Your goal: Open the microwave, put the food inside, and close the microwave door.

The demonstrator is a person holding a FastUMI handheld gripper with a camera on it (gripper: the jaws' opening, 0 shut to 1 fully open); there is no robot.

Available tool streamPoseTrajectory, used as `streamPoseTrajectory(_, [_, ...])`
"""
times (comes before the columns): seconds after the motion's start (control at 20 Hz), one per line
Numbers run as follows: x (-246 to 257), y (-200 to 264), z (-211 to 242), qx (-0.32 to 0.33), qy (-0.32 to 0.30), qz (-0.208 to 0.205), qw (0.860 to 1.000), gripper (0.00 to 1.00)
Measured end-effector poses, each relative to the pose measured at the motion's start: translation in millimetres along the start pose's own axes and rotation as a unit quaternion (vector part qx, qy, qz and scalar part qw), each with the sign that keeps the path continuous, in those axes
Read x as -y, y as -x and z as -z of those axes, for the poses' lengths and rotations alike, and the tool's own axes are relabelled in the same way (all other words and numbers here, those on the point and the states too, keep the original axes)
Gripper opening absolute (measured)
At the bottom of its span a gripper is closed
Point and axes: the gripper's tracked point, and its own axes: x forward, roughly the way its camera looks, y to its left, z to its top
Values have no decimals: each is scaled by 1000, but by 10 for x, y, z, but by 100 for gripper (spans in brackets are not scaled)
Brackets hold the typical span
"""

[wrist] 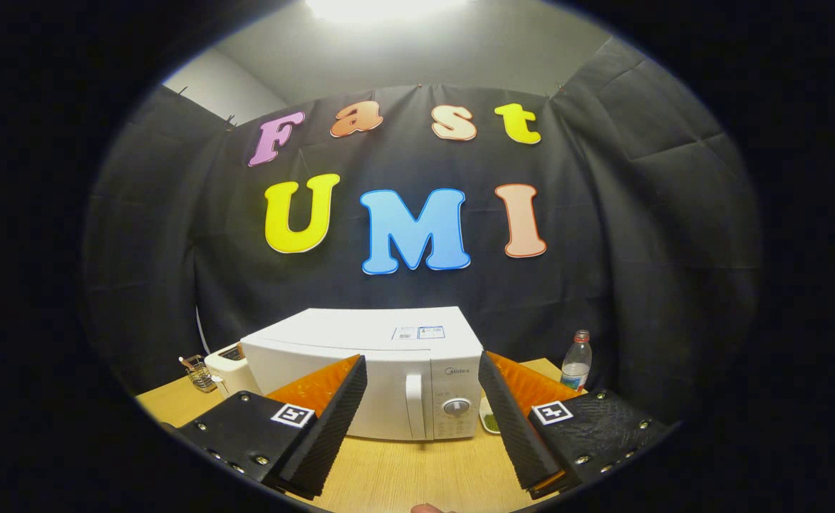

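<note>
The hand-held gripper (423, 427) hangs above the counter (403, 477) with its fingers spread wide and nothing between them. Just beyond them sits the white microwave (367, 370), door closed, handle (415, 406) and dial (456, 407) facing the fingers. A water bottle (576, 360) stands beyond the right finger, a toaster (229, 363) beyond the left.

Glossy microwave (360, 370), wood-grain table (403, 477), ribbed gripper (423, 420) pads.

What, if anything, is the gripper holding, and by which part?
Nothing. The gripper is open, its fingers spread apart above the table, short of the closed microwave.
</note>
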Motion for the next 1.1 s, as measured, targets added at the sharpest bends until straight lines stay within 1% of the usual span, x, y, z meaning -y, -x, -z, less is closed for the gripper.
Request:
streamPoseTrajectory(0.25, [-4,-403,315,-26,-5,-13,1000,96])
streamPoseTrajectory(0.5, [-28,-744,666,-52,8,-27,998,96])
streamPoseTrajectory(0.7, [-34,-978,980,-83,2,-27,996,96])
streamPoseTrajectory(0.9, [-76,-1140,1199,-109,-5,-20,994,95])
streamPoseTrajectory(0.95, [-74,-1162,1268,-117,-4,-14,993,93])
streamPoseTrajectory(1.0, [-73,-1182,1314,-124,-1,-9,992,81])
streamPoseTrajectory(1.05, [-106,-1208,1352,-131,-2,-9,991,78])
streamPoseTrajectory(1.1, [-136,-1225,1386,-135,-5,-11,991,78])
